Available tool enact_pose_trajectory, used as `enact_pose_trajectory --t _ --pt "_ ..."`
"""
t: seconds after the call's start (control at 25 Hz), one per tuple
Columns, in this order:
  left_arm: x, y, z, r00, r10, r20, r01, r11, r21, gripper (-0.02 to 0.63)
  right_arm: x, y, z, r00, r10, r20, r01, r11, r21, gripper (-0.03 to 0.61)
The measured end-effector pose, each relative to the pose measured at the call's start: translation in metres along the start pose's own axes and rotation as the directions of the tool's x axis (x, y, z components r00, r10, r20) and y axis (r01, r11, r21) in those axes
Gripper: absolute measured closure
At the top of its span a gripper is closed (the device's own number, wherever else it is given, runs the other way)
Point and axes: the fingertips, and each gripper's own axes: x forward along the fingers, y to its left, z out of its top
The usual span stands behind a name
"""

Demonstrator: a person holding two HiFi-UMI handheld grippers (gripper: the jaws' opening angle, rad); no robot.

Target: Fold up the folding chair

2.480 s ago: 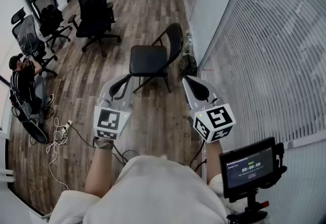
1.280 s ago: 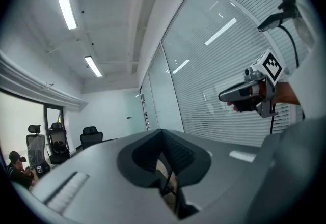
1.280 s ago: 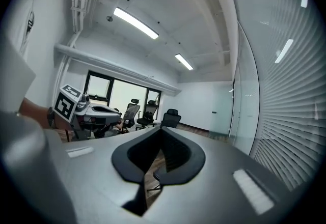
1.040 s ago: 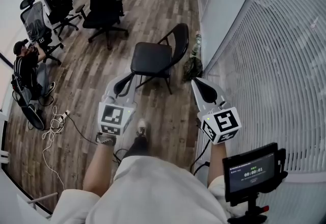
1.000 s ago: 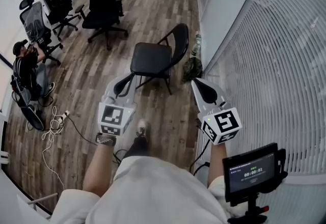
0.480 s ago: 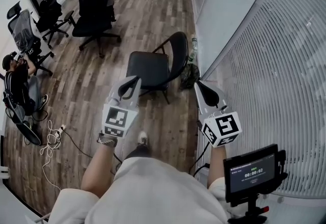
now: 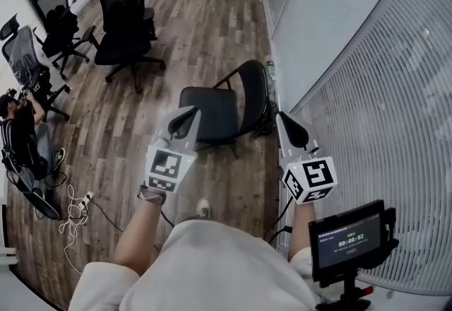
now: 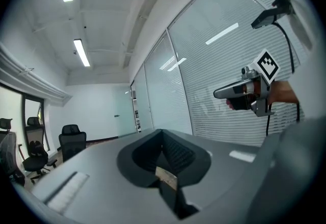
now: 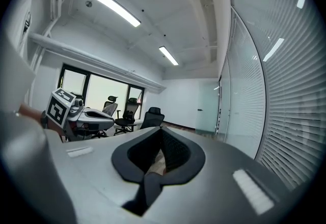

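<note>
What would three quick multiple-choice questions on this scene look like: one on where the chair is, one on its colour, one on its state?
1. Where does the chair stand?
A. On the floor, by the wall at right
B. On a table
C. Stacked on another chair

2. What colour is its seat?
A. Red
B. Black
C. White

3. What state is it in?
A. Folded flat
B. Tipped on its side
C. Unfolded, on its legs

Answers:
1 A: in the head view its back is next to the wall and its legs are on the floor.
2 B: seat and back are both black.
3 C: the seat lies level and the back stands upright.
</note>
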Motion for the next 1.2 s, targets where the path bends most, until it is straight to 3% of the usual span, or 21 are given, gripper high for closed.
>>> enact_pose_trajectory --t 0.44,0.68,0.96,1.2 --pt "0.023 0.047 -0.017 1.000 0.005 -0.012 -0.006 0.999 -0.042 0.615 0.047 -0.002 0.001 1.000 -0.013 -0.010 0.013 1.000 -0.002 0.575" --pt "0.035 0.046 -0.021 1.000 0.002 -0.029 -0.003 0.998 -0.062 0.615 0.050 -0.024 -0.003 0.999 -0.018 -0.037 0.019 0.999 0.049 0.575" --pt "0.077 0.064 -0.017 0.993 0.068 -0.096 -0.075 0.994 -0.076 0.615 0.082 -0.076 0.001 0.998 0.014 -0.057 -0.008 0.995 0.101 0.575" --pt "0.074 0.064 -0.024 0.987 0.126 -0.097 -0.133 0.988 -0.079 0.615 0.075 -0.081 -0.008 0.999 0.046 -0.025 -0.044 0.996 0.082 0.575"
